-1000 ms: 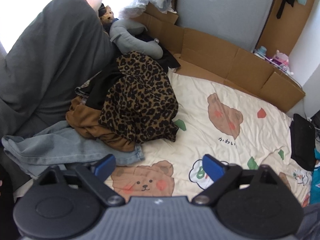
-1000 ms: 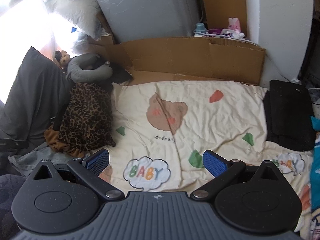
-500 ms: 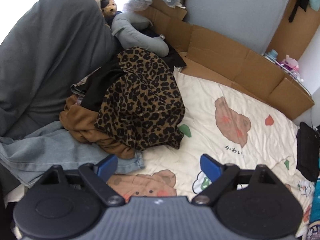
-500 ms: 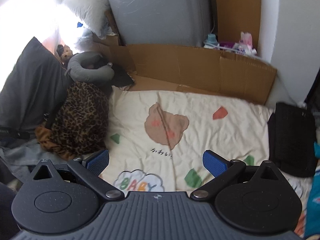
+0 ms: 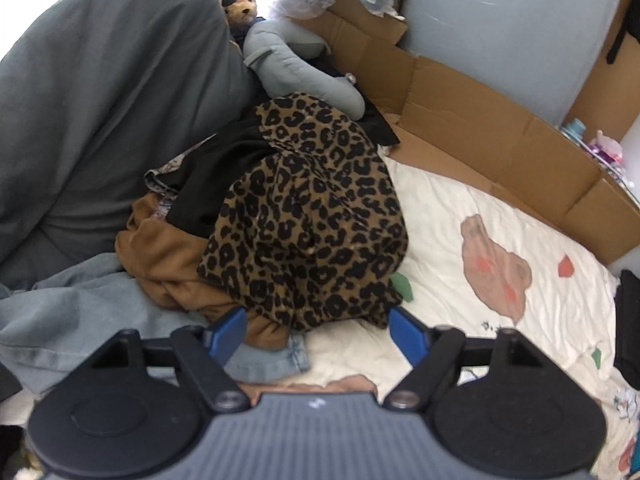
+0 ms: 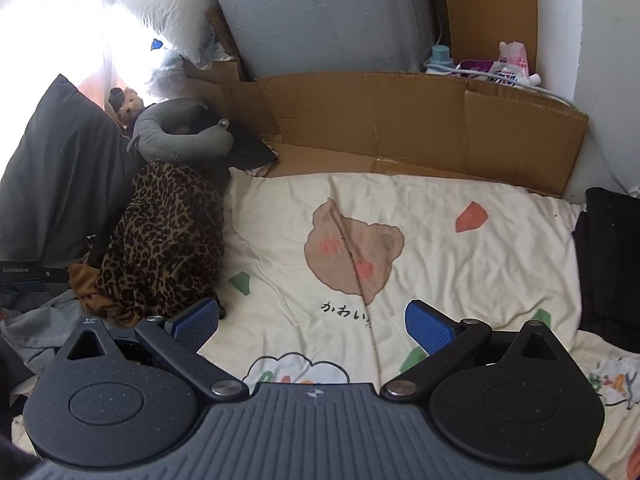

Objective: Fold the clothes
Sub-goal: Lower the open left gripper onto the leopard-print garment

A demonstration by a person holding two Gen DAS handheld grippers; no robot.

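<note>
A heap of clothes lies on the bed's left side: a leopard-print garment [image 5: 312, 216] on top, a black garment [image 5: 224, 168] and a brown one [image 5: 160, 260] under it, light blue jeans [image 5: 72, 320] in front. My left gripper [image 5: 318, 334] is open and empty, hovering just before the leopard garment's near edge. The heap also shows in the right wrist view [image 6: 168, 240]. My right gripper [image 6: 312, 326] is open and empty above the cream bear-print sheet [image 6: 400, 208], to the right of the heap.
A big grey pillow [image 5: 100, 100] leans at the left. A grey neck pillow [image 5: 296, 68] and a small plush toy [image 6: 128, 106] lie behind the heap. Cardboard [image 6: 400, 120] lines the far edge. A folded black garment [image 6: 608, 264] lies at the right.
My left gripper has moved forward and closer to the clothes heap. My right gripper has moved forward over the sheet. Both stay open.
</note>
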